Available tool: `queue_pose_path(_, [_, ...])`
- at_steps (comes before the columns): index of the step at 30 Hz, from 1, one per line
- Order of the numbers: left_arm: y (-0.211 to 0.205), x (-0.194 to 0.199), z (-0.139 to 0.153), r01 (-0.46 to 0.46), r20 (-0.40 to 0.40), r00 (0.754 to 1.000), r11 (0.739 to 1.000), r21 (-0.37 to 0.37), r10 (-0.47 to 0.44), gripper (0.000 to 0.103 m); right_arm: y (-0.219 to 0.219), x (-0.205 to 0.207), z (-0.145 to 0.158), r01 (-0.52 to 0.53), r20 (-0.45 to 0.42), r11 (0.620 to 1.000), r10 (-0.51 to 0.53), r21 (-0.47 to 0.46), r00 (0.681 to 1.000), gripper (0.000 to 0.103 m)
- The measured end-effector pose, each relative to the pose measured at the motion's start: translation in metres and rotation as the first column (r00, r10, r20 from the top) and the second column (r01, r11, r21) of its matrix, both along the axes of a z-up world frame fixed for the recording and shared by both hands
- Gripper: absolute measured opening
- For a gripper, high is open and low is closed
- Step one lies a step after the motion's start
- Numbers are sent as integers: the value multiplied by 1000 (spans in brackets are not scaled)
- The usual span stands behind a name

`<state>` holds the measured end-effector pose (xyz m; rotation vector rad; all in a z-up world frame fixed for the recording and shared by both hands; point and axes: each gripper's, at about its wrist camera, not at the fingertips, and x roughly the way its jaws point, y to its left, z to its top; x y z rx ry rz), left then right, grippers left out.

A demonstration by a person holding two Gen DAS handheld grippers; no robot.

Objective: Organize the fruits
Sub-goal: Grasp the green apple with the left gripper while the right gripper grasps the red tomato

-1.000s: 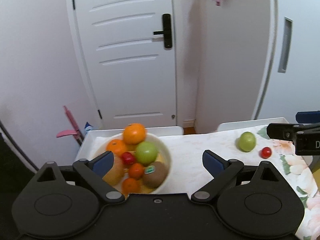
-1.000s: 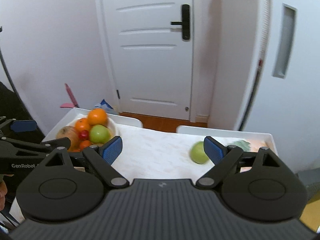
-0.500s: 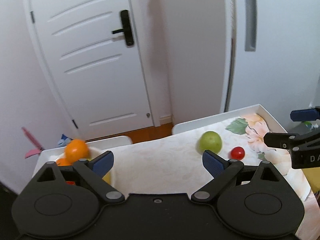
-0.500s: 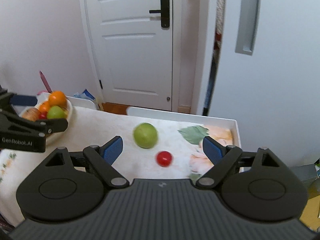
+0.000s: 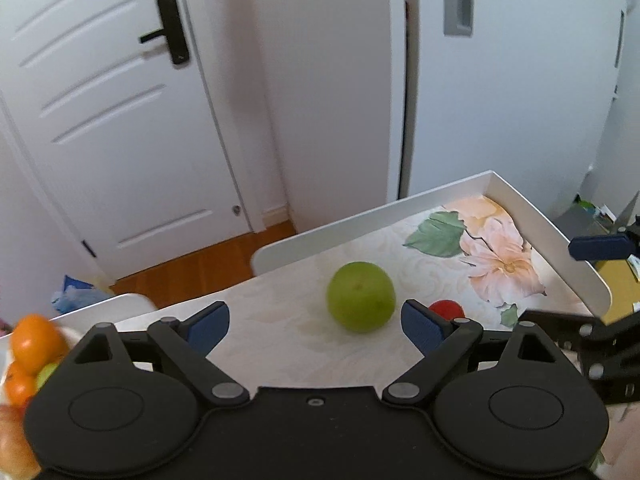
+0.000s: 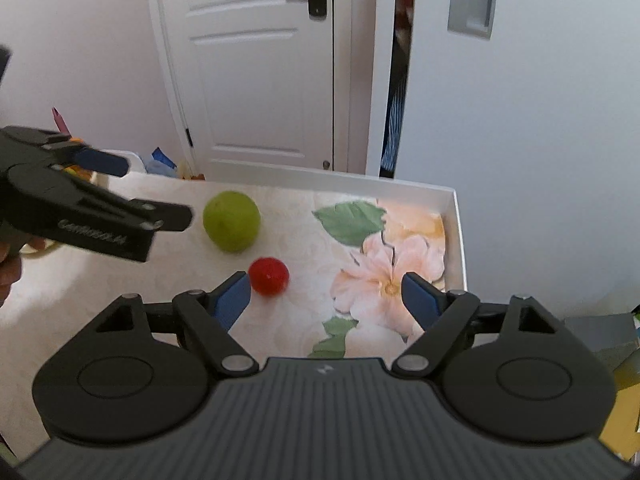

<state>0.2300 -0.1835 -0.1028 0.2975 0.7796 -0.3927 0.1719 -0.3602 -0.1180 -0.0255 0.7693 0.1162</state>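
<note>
Both grippers' jaws stand wide, just been closing, nothing gripped. The left gripper (image 5: 315,322) faces the green fruit (image 5: 361,297) at twelve o'clock; only its view shows what seems a blurred fruit bowl (image 5: 24,360). The right gripper (image 6: 326,295) nears the red fruit (image 6: 268,275) at ten o'clock.

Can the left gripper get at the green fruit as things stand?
Probably yes. The left gripper is open and empty, and the green fruit lies just ahead on bare tablecloth. The small red fruit sits close beside it.
</note>
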Motion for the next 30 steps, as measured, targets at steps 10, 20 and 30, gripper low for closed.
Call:
queue_pose_path(10, [-29,27,-29,60,-51,997,998,13,-59,80,-1,16,-26,-22,-53,999,24,29,998,84])
queue_pose_path(20, [-34,33,-36,92,-84,992,996,-4,-92,57,5,31,-41,-58,-81,997,62,50,995,79])
queue_pose_path(30, [-24,29,-36,81,-81,994,996,23,-78,57,11,41,-45,-86,-79,994,91,61,993,72])
